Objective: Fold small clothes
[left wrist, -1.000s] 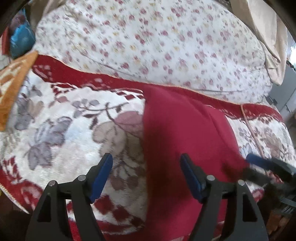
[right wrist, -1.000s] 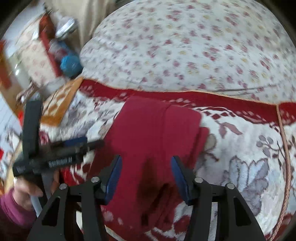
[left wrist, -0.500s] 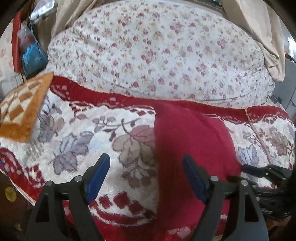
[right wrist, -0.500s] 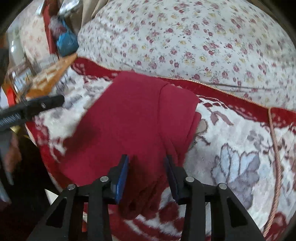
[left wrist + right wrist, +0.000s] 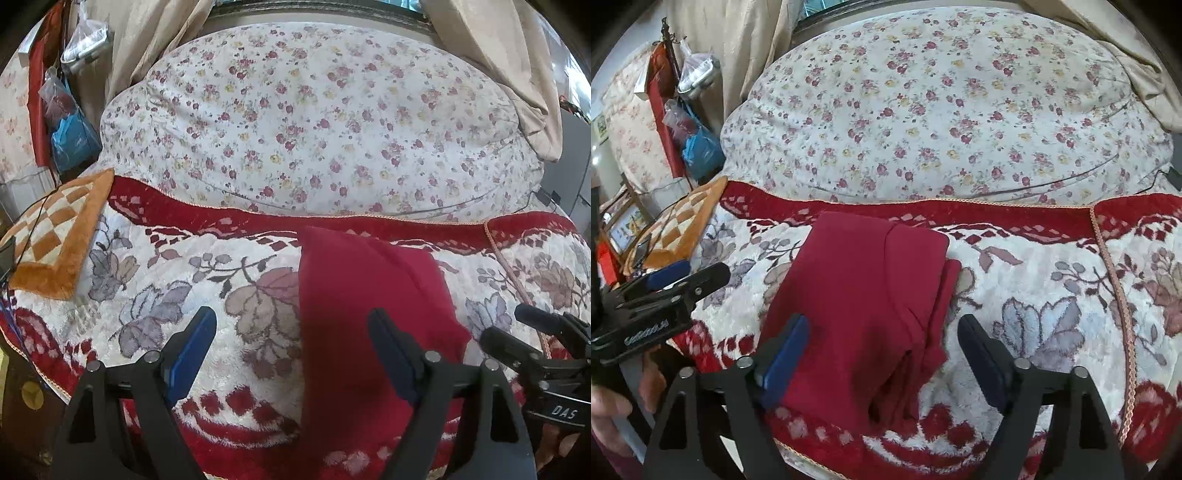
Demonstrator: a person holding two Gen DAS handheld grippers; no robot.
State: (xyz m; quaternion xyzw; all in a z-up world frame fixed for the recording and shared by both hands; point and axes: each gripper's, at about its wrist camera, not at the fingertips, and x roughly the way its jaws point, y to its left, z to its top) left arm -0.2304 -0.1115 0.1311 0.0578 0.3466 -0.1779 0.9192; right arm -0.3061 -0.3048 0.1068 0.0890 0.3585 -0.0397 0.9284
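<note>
Item: red garment (image 5: 864, 306), folded into a long strip on a plush floral blanket (image 5: 1052, 280) spread over a bed. One lengthwise fold visible; a narrower flap lies over the right part, with stacked edges showing along that side.

Position: directly under and ahead of the right gripper (image 5: 882, 362), its near end between that gripper's fingers. In the left wrist view the garment (image 5: 369, 314) sits under the right finger of the left gripper (image 5: 291, 354) and runs away forward; the left finger hangs over bare blanket.

Left gripper: jaws wide and opening, pads clear of the cloth, nothing held.

Right gripper: jaws opening, now wide; cloth lies between them but neither pad presses on it. Reads as a release.

Surroundings: flowered duvet (image 5: 942, 110) beyond the blanket; orange checked cushion (image 5: 683, 225) far left of both grippers.

Step in hand (judged): lengthwise fold set down and let go; both grippers free above the near end.

Next move (judged): a crosswise fold. Calls for each gripper to pinch a near corner through all layers, lift together and carry it to the far end, keeping the flap from sliding off.
</note>
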